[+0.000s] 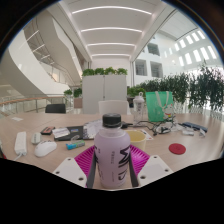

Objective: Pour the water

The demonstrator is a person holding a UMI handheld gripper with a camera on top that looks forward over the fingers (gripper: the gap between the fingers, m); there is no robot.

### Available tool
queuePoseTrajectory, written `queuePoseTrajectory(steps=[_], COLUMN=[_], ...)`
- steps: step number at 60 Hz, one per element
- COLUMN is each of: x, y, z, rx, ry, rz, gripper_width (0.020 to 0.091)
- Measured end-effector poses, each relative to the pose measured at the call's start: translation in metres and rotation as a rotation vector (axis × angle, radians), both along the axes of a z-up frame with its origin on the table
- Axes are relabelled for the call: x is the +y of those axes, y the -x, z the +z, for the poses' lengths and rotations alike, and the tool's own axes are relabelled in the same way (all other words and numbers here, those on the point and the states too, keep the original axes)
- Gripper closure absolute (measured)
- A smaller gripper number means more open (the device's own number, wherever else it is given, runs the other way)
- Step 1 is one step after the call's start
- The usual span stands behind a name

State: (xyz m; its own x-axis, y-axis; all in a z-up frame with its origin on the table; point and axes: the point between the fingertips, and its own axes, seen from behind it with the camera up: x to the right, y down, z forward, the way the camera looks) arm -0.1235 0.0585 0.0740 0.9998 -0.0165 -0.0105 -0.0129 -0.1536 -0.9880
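Far left on the table [20, 128]: a white upright item [20, 145], prob a small device or bottle, can't tell which, w/ a white oval thing [45, 149] that looks like a computer mouse just beside it to the right. Behind those, a dark flat object [62, 133] and some small clutter, too small to ID. A cyan/teal bit [76, 146] lies on the tabletop just left of the gripper's fingers. Centre: the bottle [111, 152], white w/ a black-and-magenta label and a white cap, stands upright between the two fingers of the gripper [112, 172]; left finger [80, 168] and right finger [146, 166] sit tight against its sides w/ no gap visible, so jaws look clamped on the bottle; whether its base rests on the table can't be told, hidden below. Just behind the bottle's right shoulder, a yellow patch [136, 136] on the table. Further right and beyond the fingers: a translucent green cup-like container [157, 105] standing upright, well apart from the bottle, w/ small items around its foot. Right of the fingers, a red round disc [177, 149] lies flat on the table. Background: white planter boxes w/ green plants [105, 72], a high white atrium w/ curved balconies and big windows at right.
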Motion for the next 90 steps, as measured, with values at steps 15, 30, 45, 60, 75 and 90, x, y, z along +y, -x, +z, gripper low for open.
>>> queuePoseTrajectory(steps=[15,30,45,60,75,90], x=[0.011,0.054,0.081,0.076,0.086,0.095], y=[0.032,0.062,0.046,0.033,0.052,-0.018], z=[0.001,0.077,0.075,0.087,0.101,0.234], rx=[0.121,1.019,1.988,2.336,2.147,0.994], ry=[0.099,0.237,0.358,0.363,0.432,0.053], rz=[0.113,0.188,0.114,0.088,0.203,0.392], gripper_width=[0.0711,0.0712,0.0713,0.0713,0.0713,0.0703])
